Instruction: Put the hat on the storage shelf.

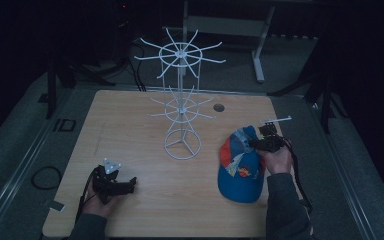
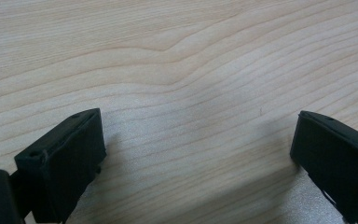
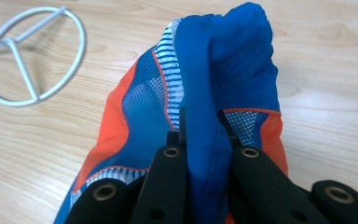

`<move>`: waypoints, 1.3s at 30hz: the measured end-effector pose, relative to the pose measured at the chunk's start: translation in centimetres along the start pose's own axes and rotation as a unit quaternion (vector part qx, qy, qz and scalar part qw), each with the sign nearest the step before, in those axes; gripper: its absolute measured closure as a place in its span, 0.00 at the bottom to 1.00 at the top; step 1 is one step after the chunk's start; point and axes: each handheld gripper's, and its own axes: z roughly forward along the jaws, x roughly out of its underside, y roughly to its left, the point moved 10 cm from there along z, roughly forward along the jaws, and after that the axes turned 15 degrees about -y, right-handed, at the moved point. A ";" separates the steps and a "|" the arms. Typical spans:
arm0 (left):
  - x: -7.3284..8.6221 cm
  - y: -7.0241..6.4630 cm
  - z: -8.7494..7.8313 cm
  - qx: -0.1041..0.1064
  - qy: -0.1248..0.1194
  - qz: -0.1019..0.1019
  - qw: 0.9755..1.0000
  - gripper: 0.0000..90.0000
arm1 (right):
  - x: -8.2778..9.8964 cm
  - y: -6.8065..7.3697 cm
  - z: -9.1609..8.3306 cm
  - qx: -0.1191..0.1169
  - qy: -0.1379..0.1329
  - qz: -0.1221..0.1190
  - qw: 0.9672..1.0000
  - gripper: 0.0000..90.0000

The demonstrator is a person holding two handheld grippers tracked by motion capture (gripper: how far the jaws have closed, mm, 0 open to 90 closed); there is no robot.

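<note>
Right gripper (image 3: 204, 126) is clamped on a fold of the blue-and-orange cap (image 1: 240, 167), which lies near the tabletop's (image 1: 145, 210) right edge; left gripper (image 2: 198, 154), jaws apart, sits near the front-left corner.

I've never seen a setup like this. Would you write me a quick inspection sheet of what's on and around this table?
Surface: light wooden table, with a small round hole near the far edge.
Job's things: blue and orange cap lying at the right; white wire rack standing upright mid-table on its ring base.
Clutter: nothing seen.
Grippers: right claw is shut on a fold of the cap's blue fabric; left claw is open over bare wood, holding nothing.
Cables: a black cable trails from the right claw; another loops on the floor at the left.
Surroundings: dark room, grey floor, a metal frame behind the table.
</note>
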 end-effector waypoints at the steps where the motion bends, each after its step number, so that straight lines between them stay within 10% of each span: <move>1: 0.0 0.0 0.0 0.000 0.000 0.000 1.000 0.03 | -0.2 0.2 -0.1 -0.001 -0.003 -0.004 1.000 0.97; 39: 0.0 0.0 0.0 -0.001 -0.002 -0.002 1.000 0.03 | -4.8 6.0 -4.7 -0.102 -0.079 -0.060 0.990 0.97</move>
